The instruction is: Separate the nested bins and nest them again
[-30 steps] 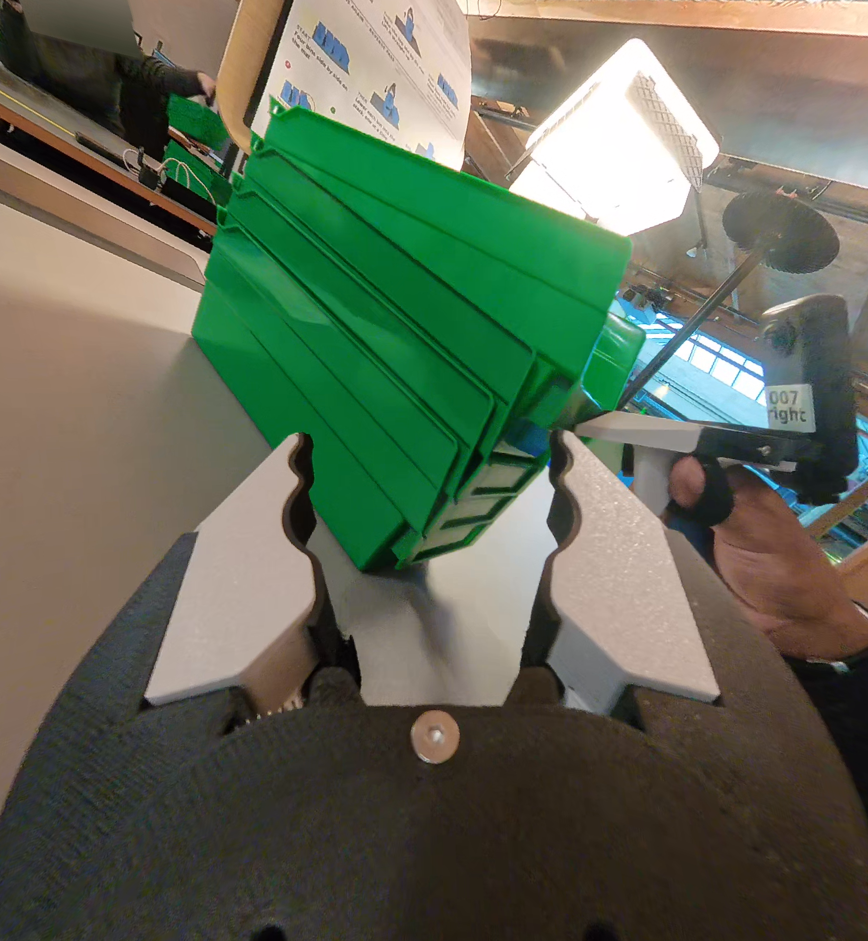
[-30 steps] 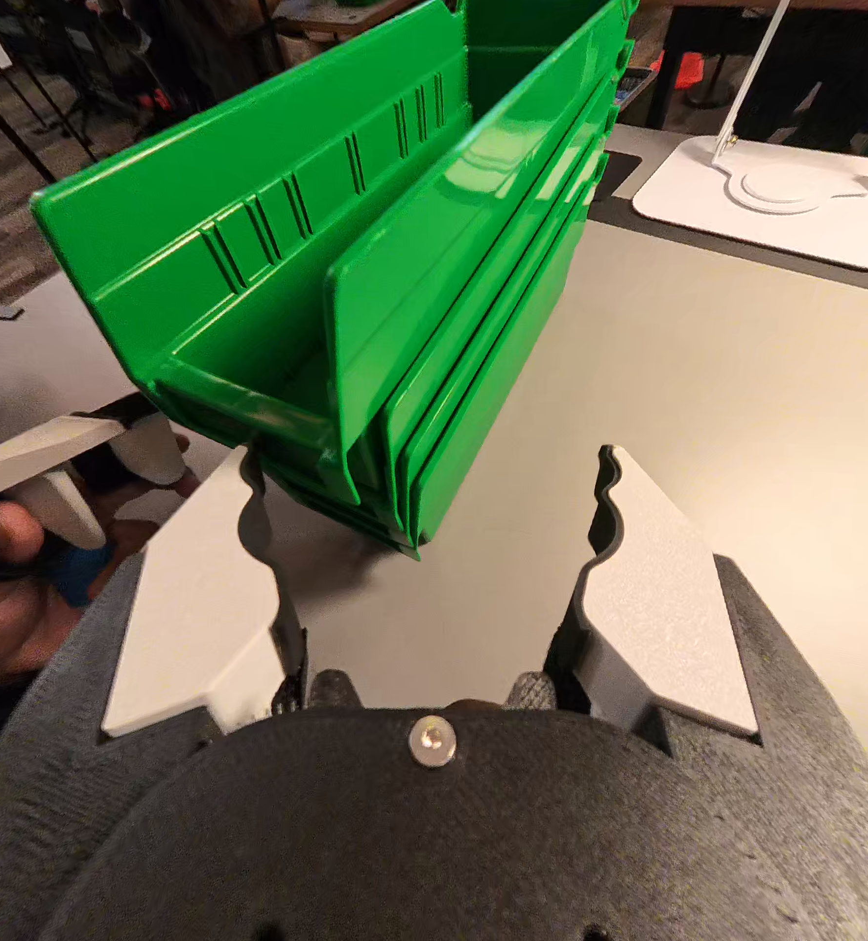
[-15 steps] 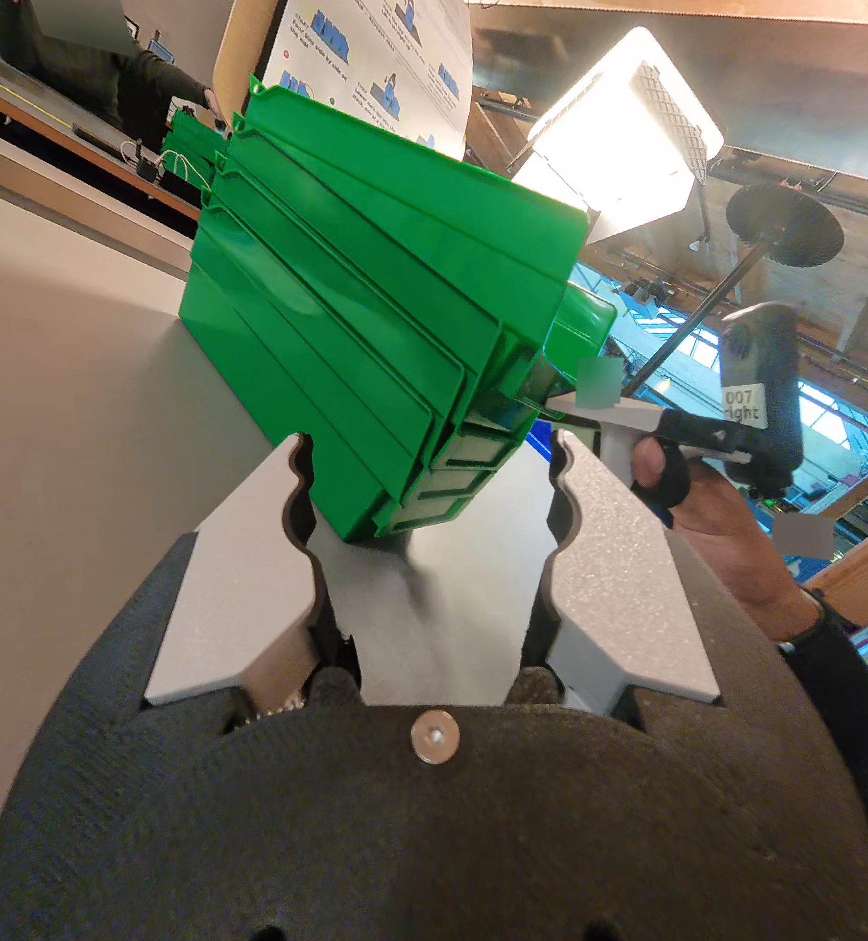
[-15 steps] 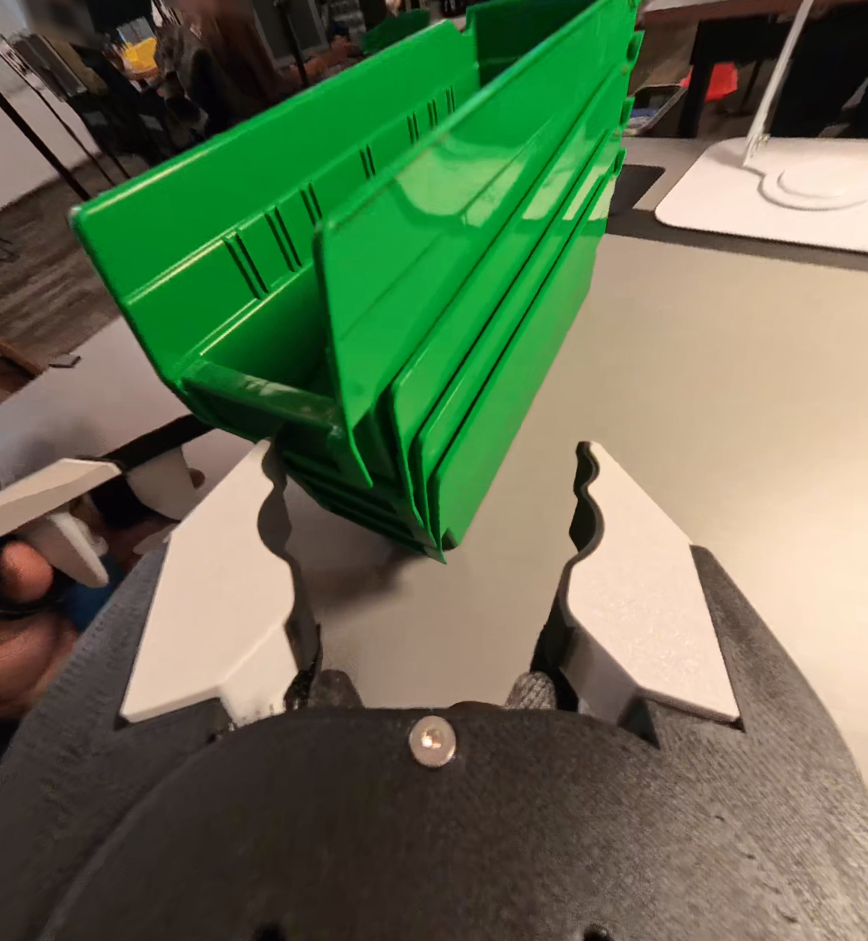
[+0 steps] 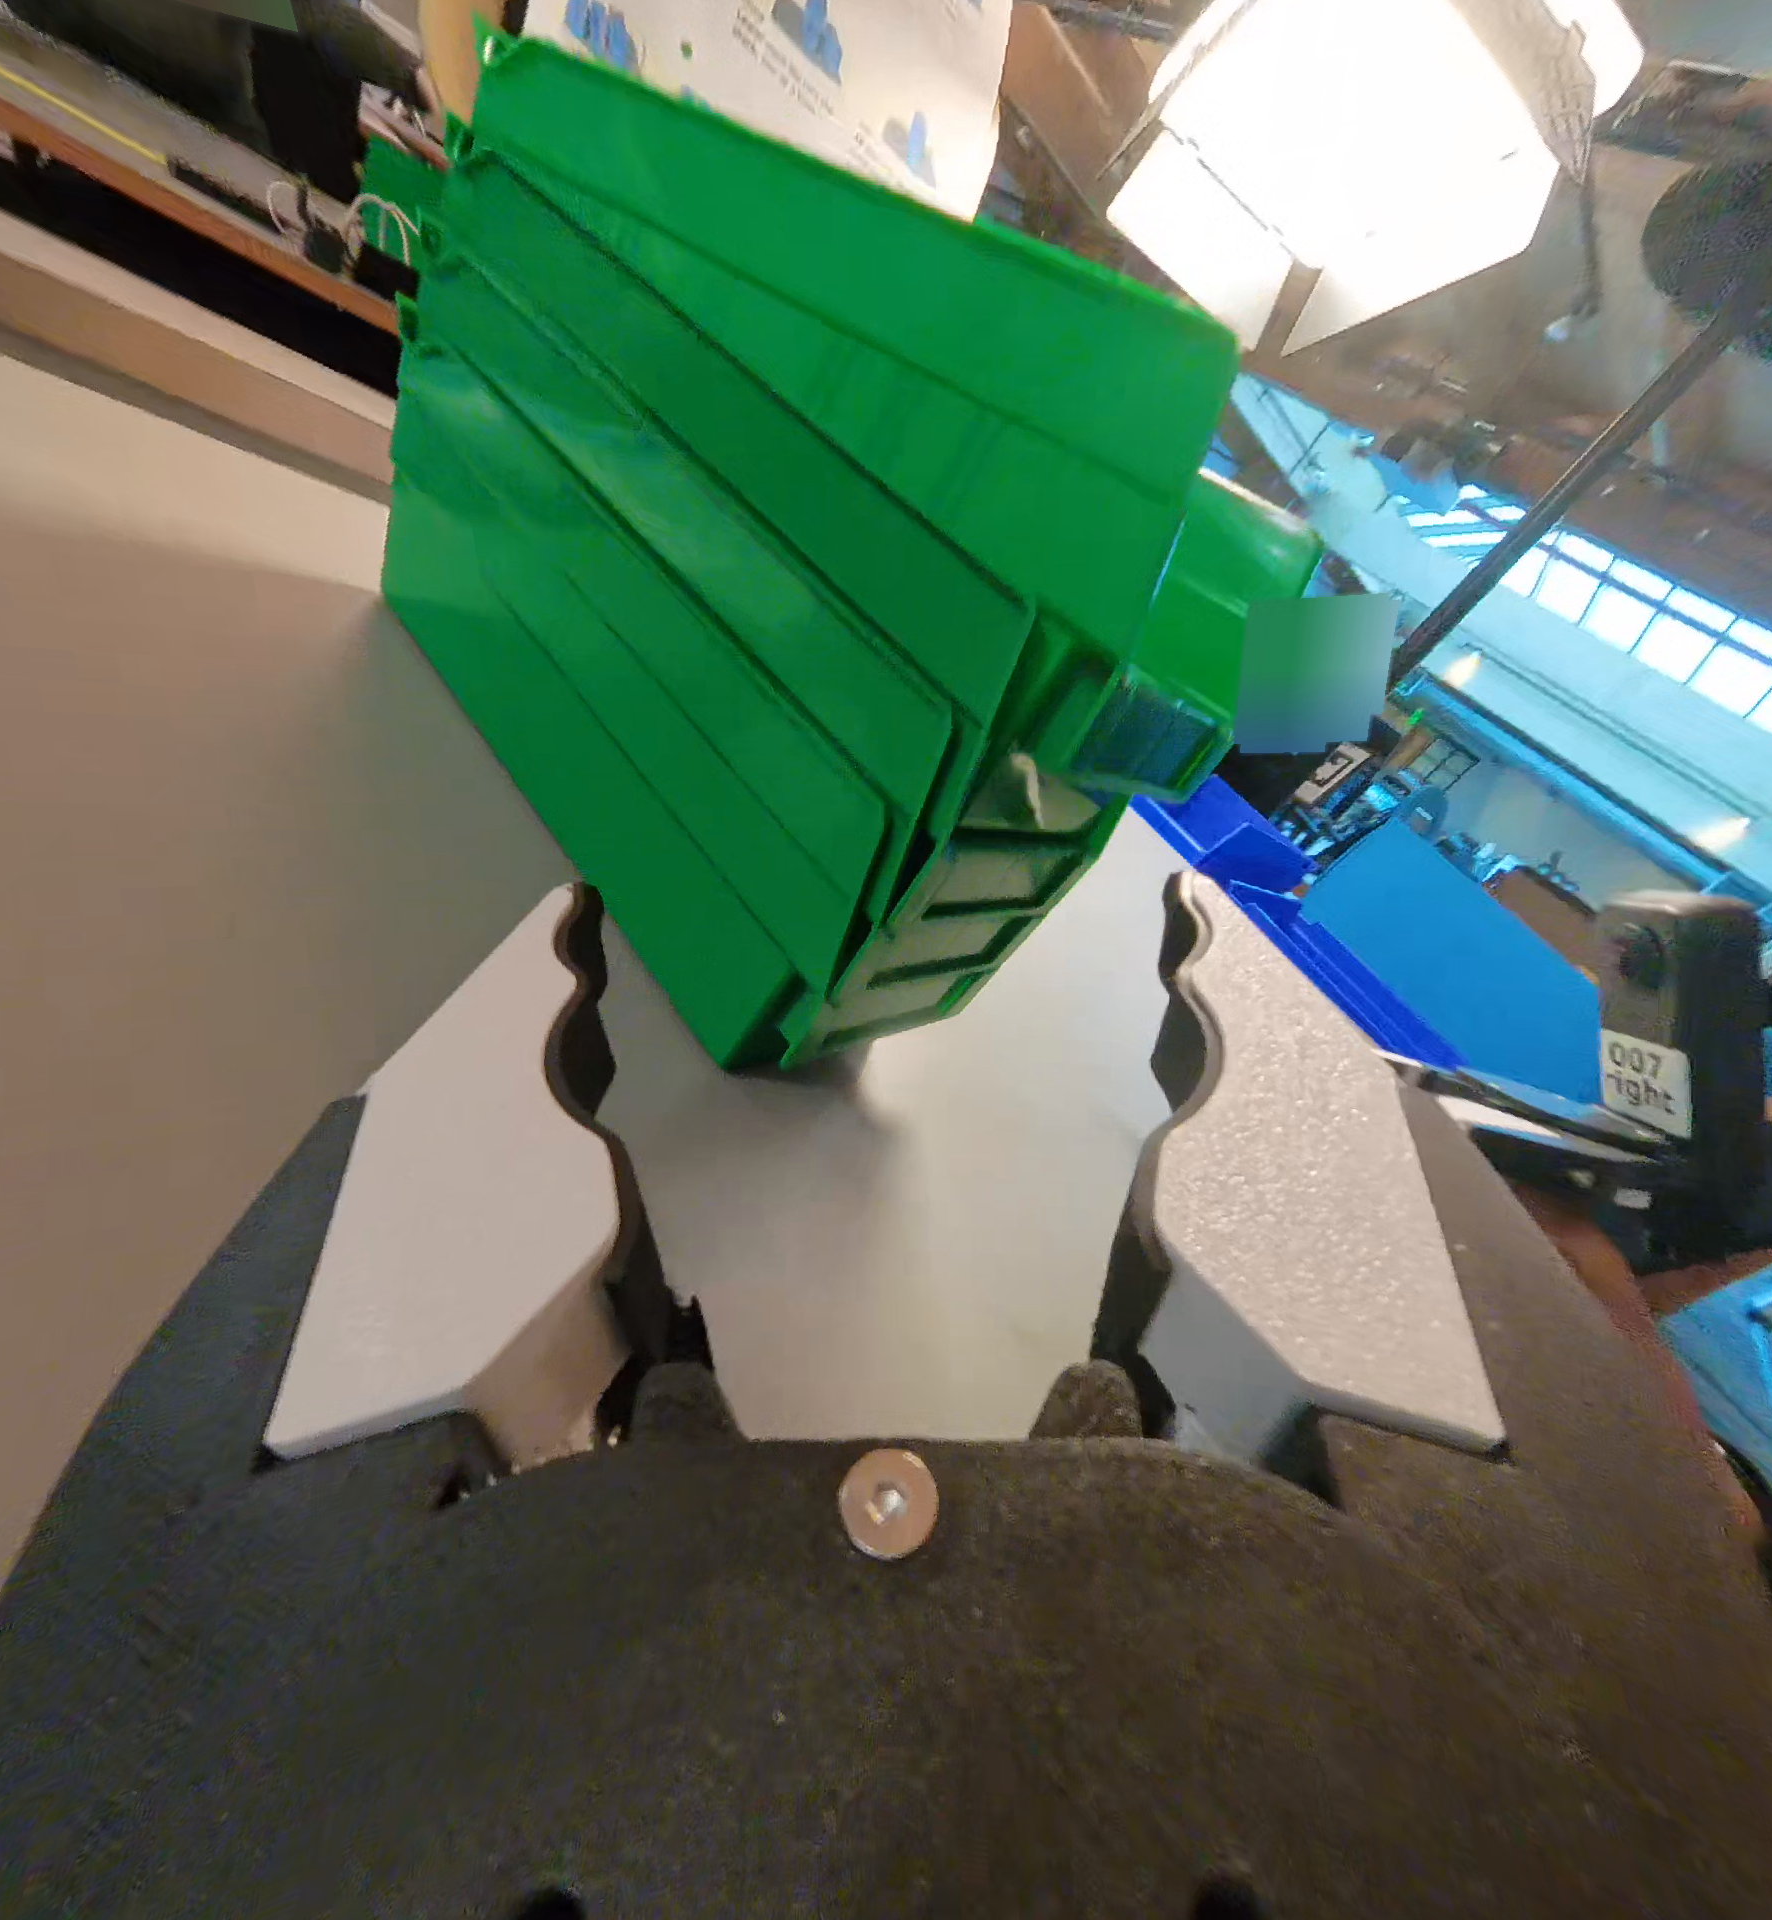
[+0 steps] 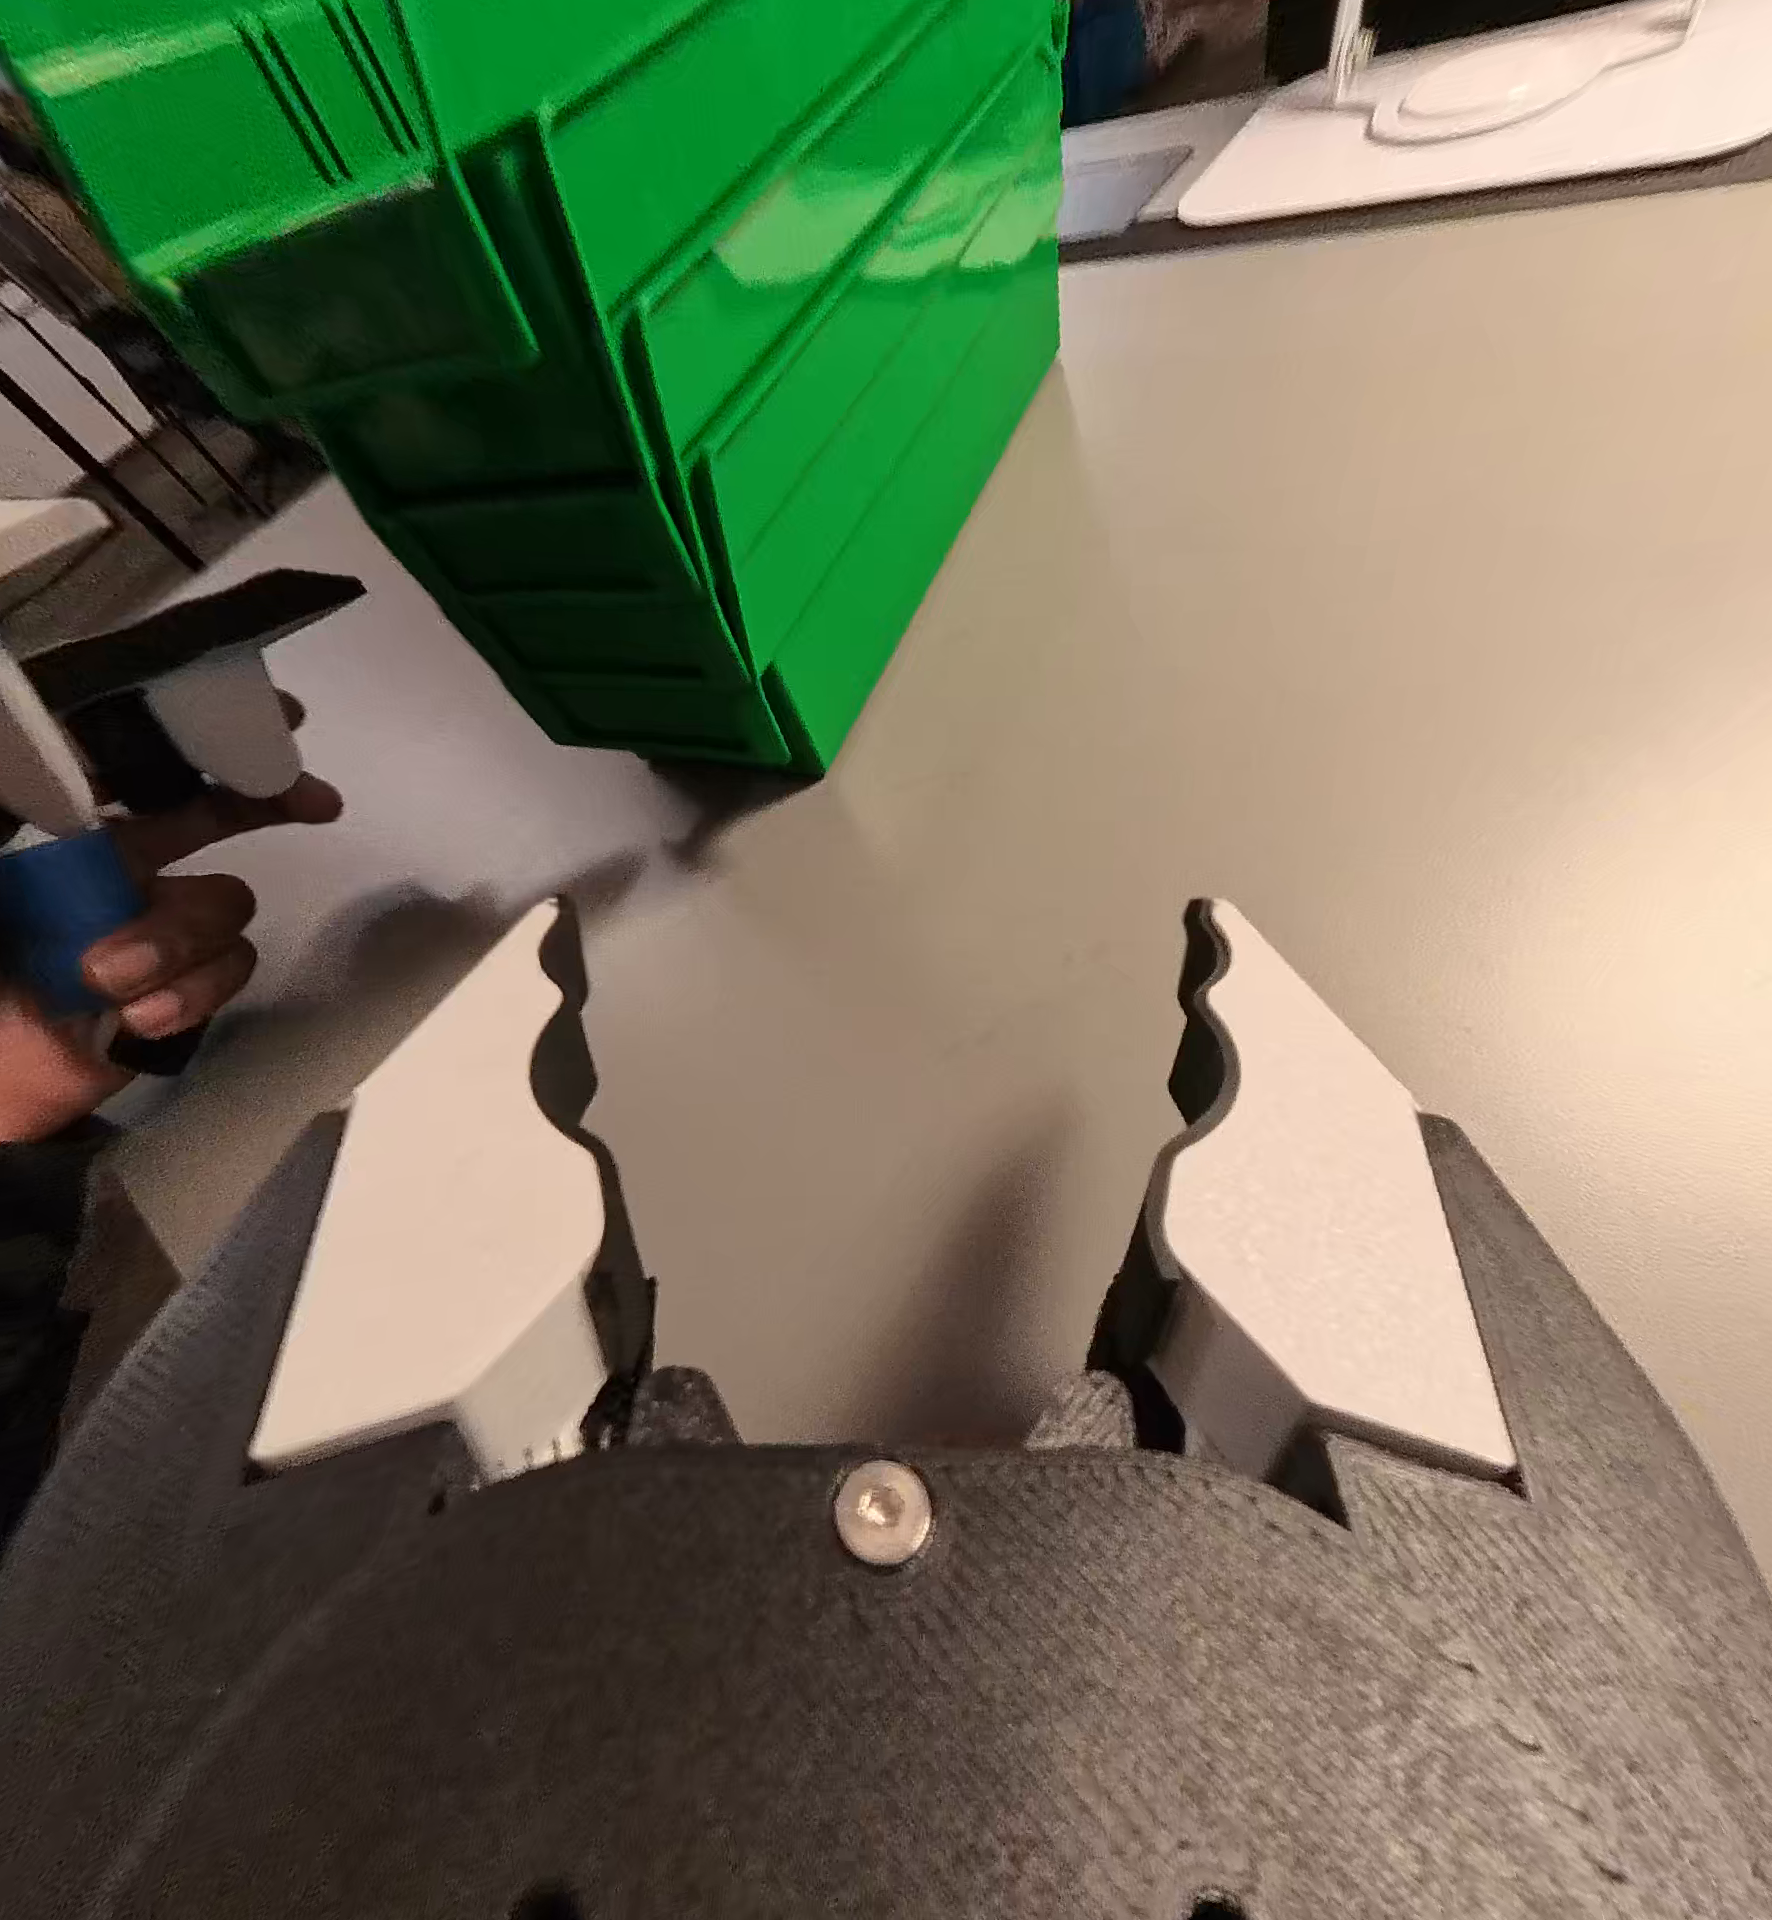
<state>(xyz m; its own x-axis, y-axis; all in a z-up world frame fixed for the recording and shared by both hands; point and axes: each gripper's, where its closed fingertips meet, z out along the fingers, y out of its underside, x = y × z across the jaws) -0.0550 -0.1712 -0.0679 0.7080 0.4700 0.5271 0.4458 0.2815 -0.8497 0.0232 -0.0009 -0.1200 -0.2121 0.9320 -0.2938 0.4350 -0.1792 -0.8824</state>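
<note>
Green bins (image 5: 757, 582) on grey table (image 6: 1381, 623)

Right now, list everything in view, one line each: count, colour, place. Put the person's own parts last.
Nested bins: one stack of several, green, on the table ahead of both grippers, touched by neither.
Blue bins: count unclear, blue, right of the stack.
Table: one, grey-beige, under all.
White mat: one, far edge.
Lamp: one, white, overhead.
Poster: one, white, behind the stack.
Left gripper: jaws open, empty.
Right gripper: jaws open, empty.
Hand: one, on the left gripper's handle.
</note>
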